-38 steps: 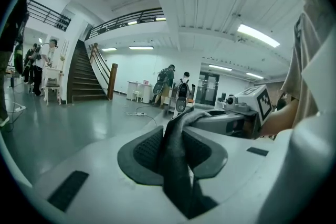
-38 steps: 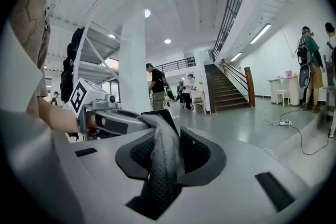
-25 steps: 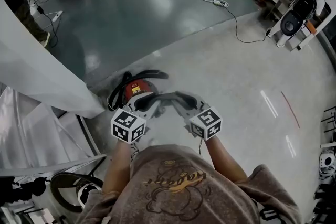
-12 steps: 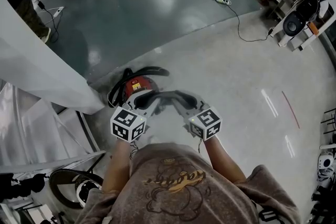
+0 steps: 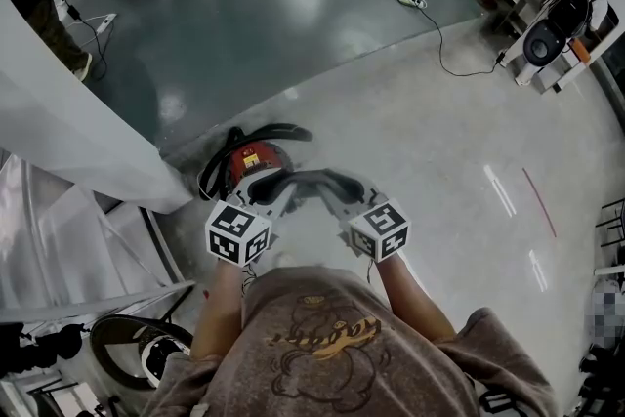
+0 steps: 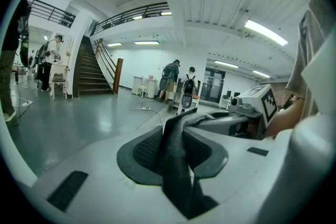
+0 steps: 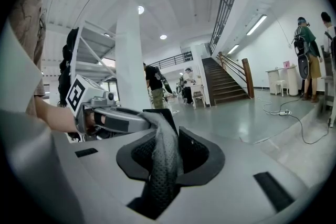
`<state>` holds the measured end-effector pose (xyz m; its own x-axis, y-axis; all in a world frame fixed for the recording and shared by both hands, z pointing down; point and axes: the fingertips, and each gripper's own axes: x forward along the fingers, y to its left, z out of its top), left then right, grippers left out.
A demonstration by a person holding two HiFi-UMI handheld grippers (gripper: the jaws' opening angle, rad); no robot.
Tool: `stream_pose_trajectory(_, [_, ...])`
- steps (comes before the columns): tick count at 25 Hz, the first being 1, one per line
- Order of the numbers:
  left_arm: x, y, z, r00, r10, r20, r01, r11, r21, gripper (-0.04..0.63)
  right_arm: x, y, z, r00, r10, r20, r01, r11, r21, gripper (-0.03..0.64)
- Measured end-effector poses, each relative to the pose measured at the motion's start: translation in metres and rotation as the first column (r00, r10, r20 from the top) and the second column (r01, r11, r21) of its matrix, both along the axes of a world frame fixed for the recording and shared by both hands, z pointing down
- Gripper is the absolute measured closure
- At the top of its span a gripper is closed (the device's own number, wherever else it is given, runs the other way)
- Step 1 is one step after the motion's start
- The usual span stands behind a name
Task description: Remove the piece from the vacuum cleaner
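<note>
- The left gripper [image 6: 176, 165] is clamped tight on one end of the piece [image 6: 177, 149]. The piece is a dark, soft strip with tiny holes, like a net.
- The right gripper [image 7: 160, 165] is pinched tight on the other end of the same piece. Each gripper's camera shows the other gripper across from it, so the strip hangs between the two.
- From the head view, both grippers are up in front of the person's chest, and the piece makes a little bridge from one to the other.
- The vacuum cleaner [image 5: 252, 159] is red and sits on the floor [image 5: 439, 171] just under the left end of the piece. It is hard to tell if the piece is joined to it or has come free.
- A black hose [image 5: 278, 130] curls around the vacuum cleaner.
- Far away, a white cord [image 5: 410, 3] lies across the floor.
- What could go wrong:
  - The piece looks soft and thin. If the two grippers pull apart too hard, it might stretch or rip.
  - If one gripper lets go early, that end would flop down, maybe onto the vacuum cleaner or the hose.
  - If the piece is hooked on the vacuum cleaner, a quick tug could tip the vacuum cleaner over or drag it along.
  - The hose is close by, so the loose strip could catch on it.
</note>
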<state>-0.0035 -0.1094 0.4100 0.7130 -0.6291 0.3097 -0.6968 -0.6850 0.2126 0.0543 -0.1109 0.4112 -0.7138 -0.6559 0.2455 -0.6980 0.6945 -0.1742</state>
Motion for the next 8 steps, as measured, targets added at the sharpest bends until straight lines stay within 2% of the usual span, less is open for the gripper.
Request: stream_pose_trajectory(8, [-0.0053, 0.0057, 0.0060, 1.000, -0.013, -0.005, 0.013, 1.000, -0.007, 0.506, -0.0049, 0.0051, 0.0060, 1.000, -0.001, -0.002, 0.001, 1.000, -0.006, 0.543])
